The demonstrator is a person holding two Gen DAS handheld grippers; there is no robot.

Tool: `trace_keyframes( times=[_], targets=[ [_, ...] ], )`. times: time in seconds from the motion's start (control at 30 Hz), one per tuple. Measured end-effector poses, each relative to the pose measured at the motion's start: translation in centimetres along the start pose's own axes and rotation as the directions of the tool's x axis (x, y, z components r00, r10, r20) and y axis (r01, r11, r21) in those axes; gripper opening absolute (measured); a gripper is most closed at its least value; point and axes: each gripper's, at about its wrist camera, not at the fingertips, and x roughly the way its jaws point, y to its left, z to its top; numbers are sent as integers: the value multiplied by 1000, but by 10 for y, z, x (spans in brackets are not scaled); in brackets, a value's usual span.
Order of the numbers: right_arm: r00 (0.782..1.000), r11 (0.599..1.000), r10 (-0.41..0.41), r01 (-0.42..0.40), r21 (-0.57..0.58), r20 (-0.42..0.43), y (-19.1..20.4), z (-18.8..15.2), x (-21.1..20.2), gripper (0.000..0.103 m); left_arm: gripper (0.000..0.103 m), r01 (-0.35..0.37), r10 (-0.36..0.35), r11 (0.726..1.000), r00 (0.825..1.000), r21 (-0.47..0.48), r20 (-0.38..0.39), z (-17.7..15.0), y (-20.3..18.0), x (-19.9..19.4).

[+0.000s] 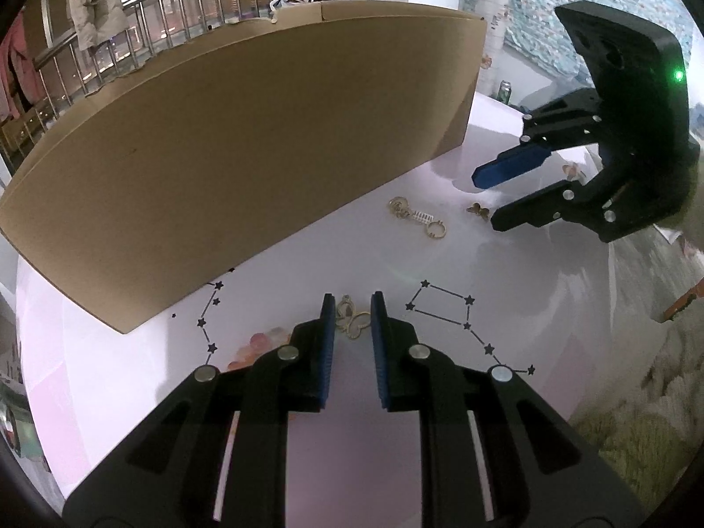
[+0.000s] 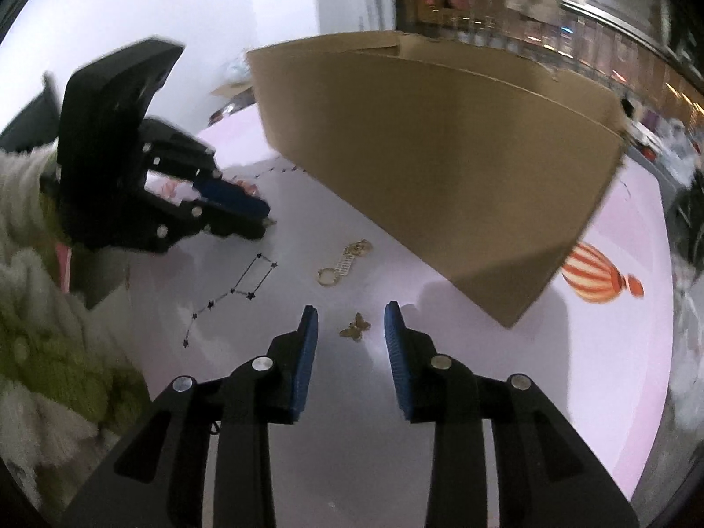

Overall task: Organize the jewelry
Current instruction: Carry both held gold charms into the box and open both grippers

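1. Jaws of the left gripper [image 1: 352,308], left wrist view: standing narrowly apart, with a gold open-outline butterfly pendant [image 1: 352,322] lying on the table [image 1: 374,255] in the gap near the fingertips. Whether the blue pads [image 1: 328,343] touch the pendant cannot be told.
2. Same view: a gold chain piece with rings [image 1: 418,218] lies farther ahead, near the long face of a cardboard box [image 1: 246,154].
3. Same view: the right gripper [image 1: 486,200] hovers at upper right, jaws apart, with a small gold butterfly charm [image 1: 478,210] on the table just beside its lower fingertip.
4. Right wrist view: the right gripper [image 2: 350,314] has its jaws apart. The small gold butterfly charm [image 2: 355,326] lies on the table [image 2: 440,352] between the fingertips, clear of both pads.
5. Same view: the gold chain piece with rings [image 2: 345,262] lies ahead of the jaws, near the cardboard box [image 2: 440,154].
6. Same view: the left gripper [image 2: 262,220] sits at left, tips down at the table; its jaw gap cannot be told here.
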Motion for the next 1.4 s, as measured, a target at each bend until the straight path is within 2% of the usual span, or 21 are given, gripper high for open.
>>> trace_keyframes(
  times=[0.1, 0.3, 0.4, 0.57, 1.0, 1.4],
  targets=[
    [999, 997, 34, -36, -68, -36, -2, 5, 3, 30, 15, 1, -1, 1000, 1000, 5, -3, 3, -1, 2],
    [988, 982, 116, -129, -135, -99, -8, 11, 11, 15, 15, 1, -1, 1000, 1000, 3, -10, 6, -1, 4],
    [981, 969, 149, -169, -180, -121, -7, 15, 13, 14, 15, -1, 1, 1000, 1000, 5, -15, 8, -2, 4],
    [974, 963, 180, -203, -176, -134, -10, 16, 14, 13, 15, -8, 8, 1000, 1000, 1, -18, 10, -4, 5],
    [985, 981, 151, -160, -109, -89, -15, 16, 9, 13, 15, -8, 9, 999, 1000, 41, -18, 10, -8, 5],
    [995, 991, 91, -94, -98, -33, -8, 20, -22, 13, 15, -7, 6, 998, 1000, 67, 19, 9, -15, -14]
  ],
)
